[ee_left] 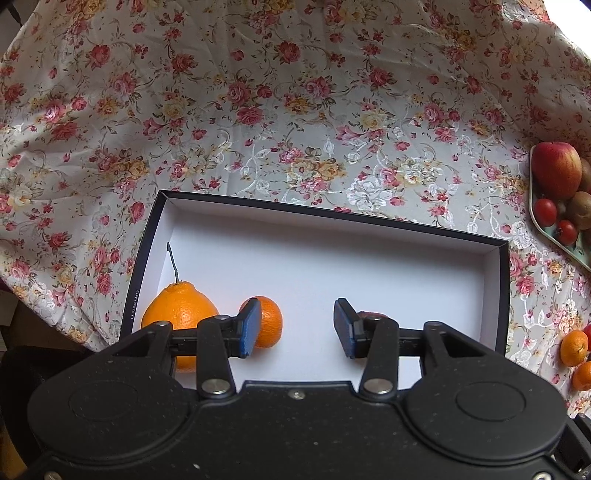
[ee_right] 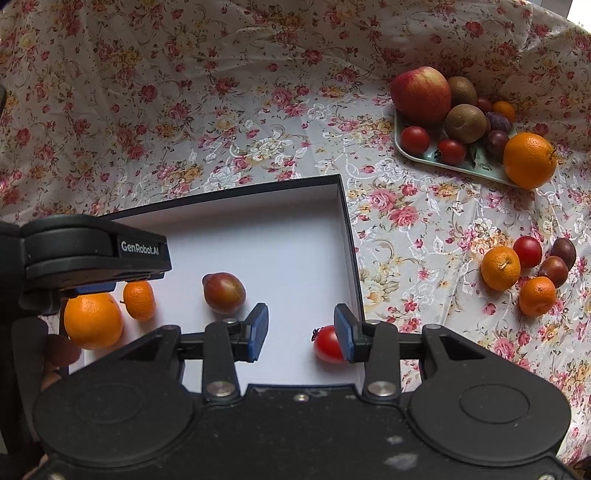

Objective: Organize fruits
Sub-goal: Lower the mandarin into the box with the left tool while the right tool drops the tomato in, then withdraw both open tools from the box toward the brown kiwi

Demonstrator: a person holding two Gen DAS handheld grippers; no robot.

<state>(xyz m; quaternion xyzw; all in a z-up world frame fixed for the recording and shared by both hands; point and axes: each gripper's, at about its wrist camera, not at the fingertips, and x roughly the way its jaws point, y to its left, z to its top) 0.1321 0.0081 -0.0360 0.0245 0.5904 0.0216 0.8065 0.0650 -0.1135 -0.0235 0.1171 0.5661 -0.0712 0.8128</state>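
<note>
Floral tablecloth [ee_left: 295, 110] covered whole surface: white glossy fabric printed with red, pink and yellow roses and pale woven leaf pattern. Cloth lay wrinkled, creases running across its middle. Far edge of cloth rose up in folds, like backdrop [ee_right: 184, 55]. Beyond cloth's left edge, dark blurred area [ee_left: 22, 332], contents unclear. Past cloth's upper right corner, sliver of bright pale background [ee_left: 580, 14]. Daylight fell evenly over cloth, soft shadows only.
</note>
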